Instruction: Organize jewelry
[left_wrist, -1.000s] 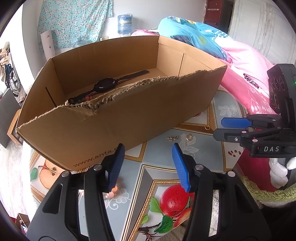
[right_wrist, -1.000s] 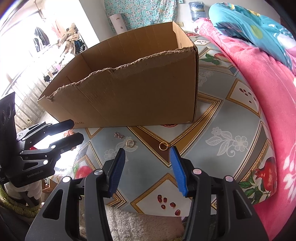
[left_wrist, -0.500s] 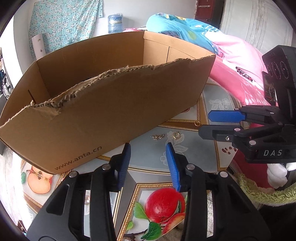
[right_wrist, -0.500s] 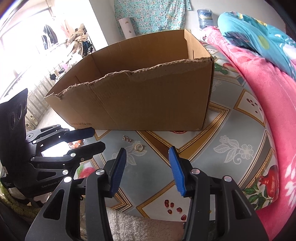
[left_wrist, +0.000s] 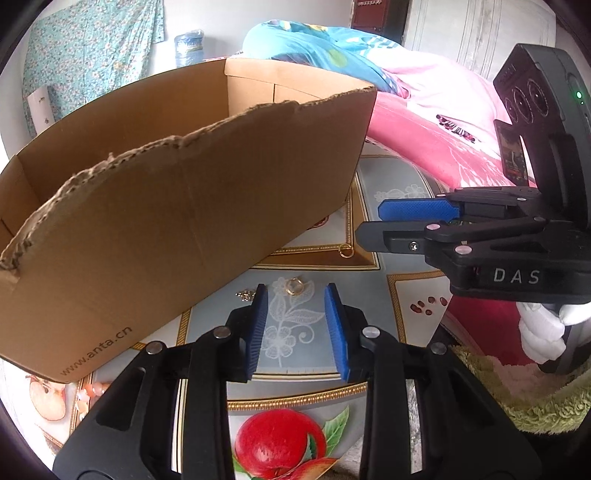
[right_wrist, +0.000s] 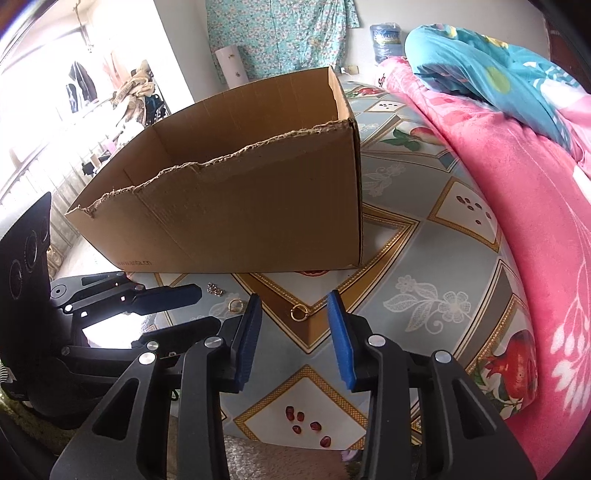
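- The left gripper (left_wrist: 293, 295) hangs low over the patterned tablecloth (left_wrist: 399, 184); its jaws have just been closing, yet the blue pads (left_wrist: 258, 325) stand apart with nothing between them.
- A thick gold ring (left_wrist: 294, 286) lies on the cloth just beyond those fingertips, near the long front wall of the cardboard box (left_wrist: 184, 206).
- A small silvery cluster of jewelry (left_wrist: 245, 294) lies just left of that ring, close to the box's bottom edge.
- The right gripper (right_wrist: 294, 301) has also been closing; its pads are spread, pinching nothing.
- A thin gold ring (right_wrist: 298, 312) lies on the cloth just ahead of the gap between its fingertips, near the box's right front corner.
- A pink blanket (right_wrist: 517, 206) covers the cloth's right side.
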